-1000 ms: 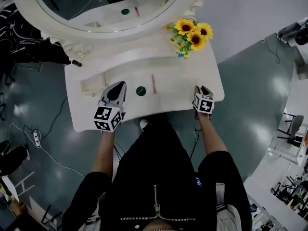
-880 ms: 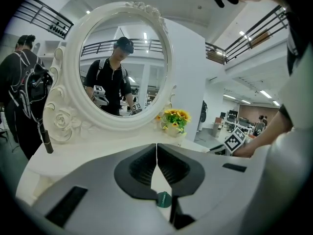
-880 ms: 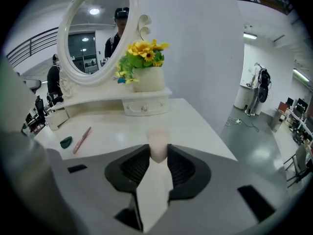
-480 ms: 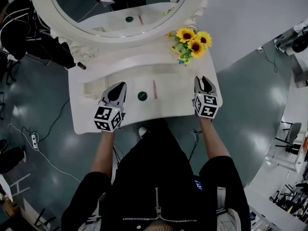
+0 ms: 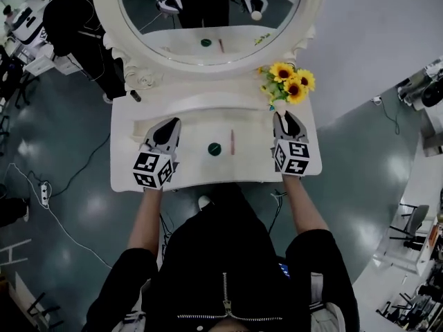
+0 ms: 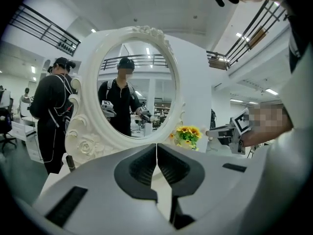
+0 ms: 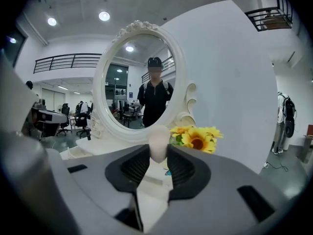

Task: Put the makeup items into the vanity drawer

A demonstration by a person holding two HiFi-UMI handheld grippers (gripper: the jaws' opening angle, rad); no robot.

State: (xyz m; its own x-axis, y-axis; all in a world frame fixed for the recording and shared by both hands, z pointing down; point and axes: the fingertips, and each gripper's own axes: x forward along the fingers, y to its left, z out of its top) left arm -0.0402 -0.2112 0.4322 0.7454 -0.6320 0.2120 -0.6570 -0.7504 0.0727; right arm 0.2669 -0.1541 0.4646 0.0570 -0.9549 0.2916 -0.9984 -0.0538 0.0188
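Nearest the camera, the person's two forearms reached forward to the near edge of the white vanity top (image 5: 256, 163).

The left gripper (image 5: 169, 124) was over the near left part of the top. Its fingers were pressed together with nothing between them.

The right gripper (image 5: 286, 118) was over the near right part. Its fingers pinched a pale, rounded sponge (image 7: 158, 142), which stood up between the pads and rose above them.

Two further makeup items lay on the top between the grippers, close together but not touching. These were a round dark green compact (image 5: 214, 149) and, just to its right, a slender pinkish pencil (image 5: 232, 142) lying near to far.

Farther back on the right, a bunch of sunflowers (image 5: 291, 83) stood beside the mirror frame. At the far left corner, a small dark tube (image 5: 135, 96) lay at the foot of the frame.

The oval mirror (image 5: 105, 12), in a carved white frame, rose along the far edge and reflected both grippers, the compact and the pencil.

Beyond the vanity at far left stood a second person in dark clothing (image 5: 69, 19). A power strip (image 5: 45, 194) and cables lay on the grey floor to the left.
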